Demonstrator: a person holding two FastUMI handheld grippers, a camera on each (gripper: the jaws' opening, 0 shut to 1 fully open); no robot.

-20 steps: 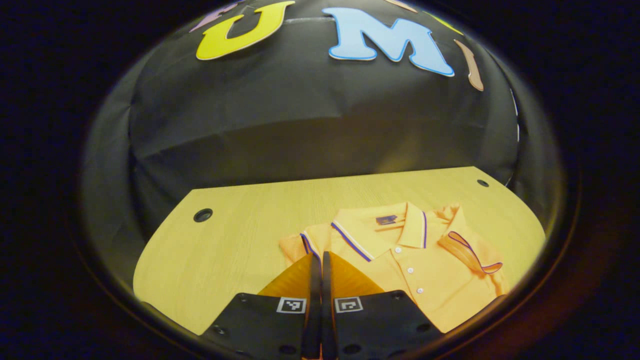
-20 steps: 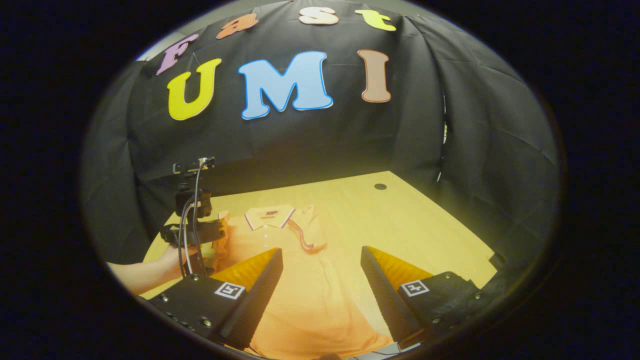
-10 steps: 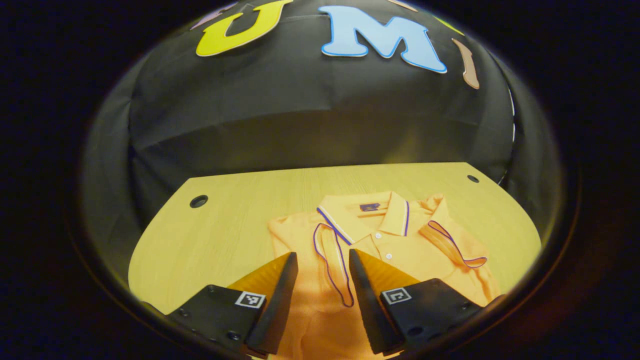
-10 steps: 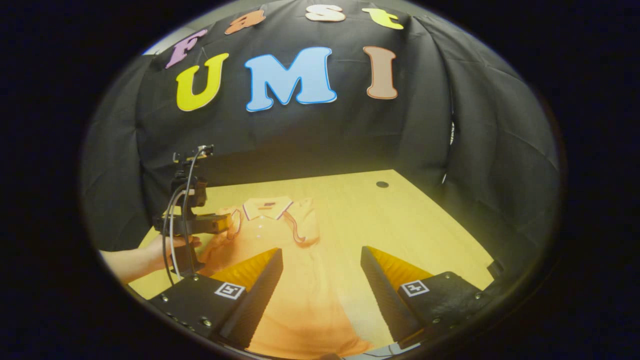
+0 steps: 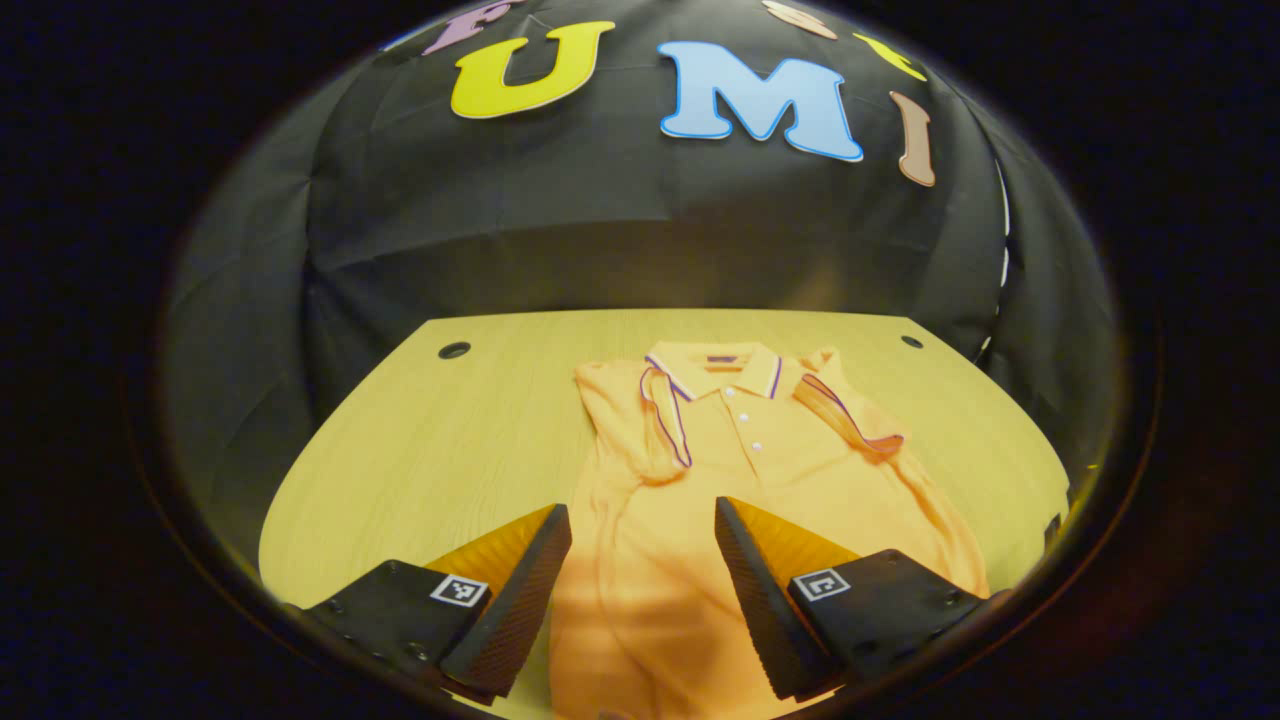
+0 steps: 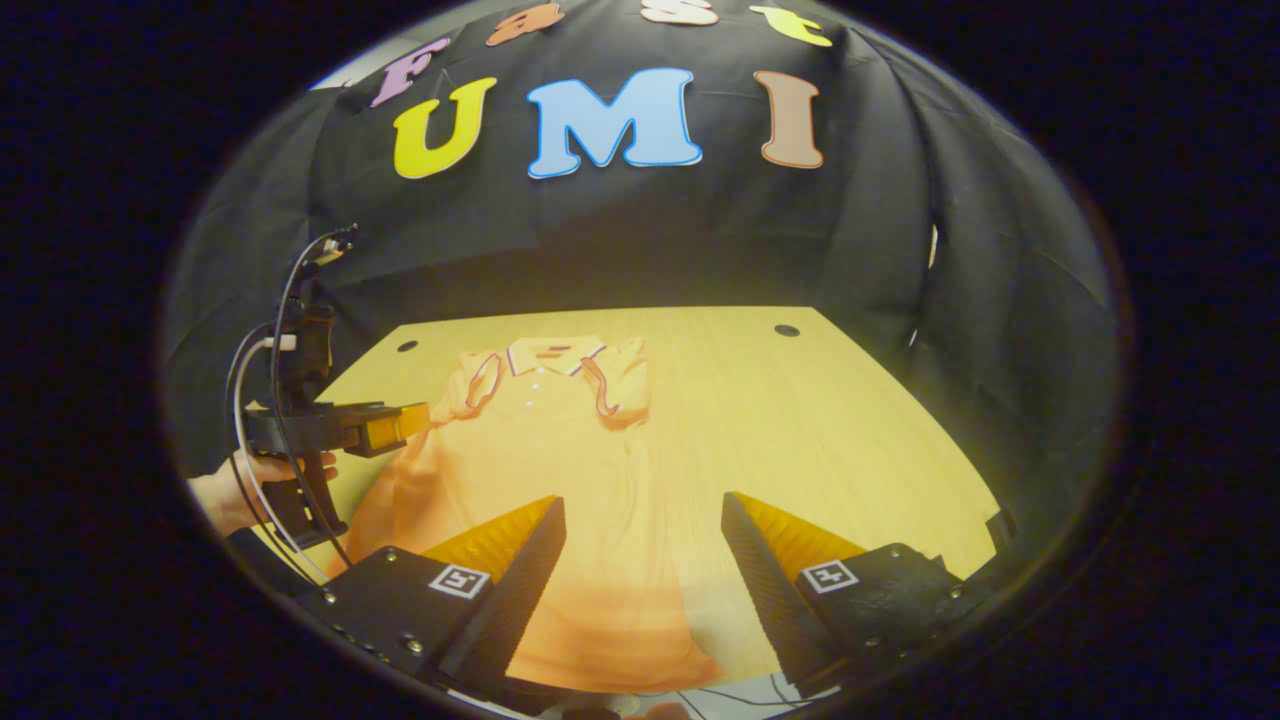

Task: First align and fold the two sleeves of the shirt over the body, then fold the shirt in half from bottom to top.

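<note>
The left gripper [image 5: 640, 560] and the right gripper [image 6: 640, 560] both hang released above the lower half of the shirt [image 5: 740, 470], which lies flat on the table [image 5: 450, 450] with both sleeves folded onto the body. A lopsided pinch at the hem would probably skew the upward fold or drag the left sleeve [image 5: 655, 420] and right sleeve [image 5: 850, 420] loose. Nothing blocks the way.

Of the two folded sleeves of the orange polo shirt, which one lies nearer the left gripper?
The sleeve beside the button placket, on the camera's left; the other sleeve lies farther right.
</note>
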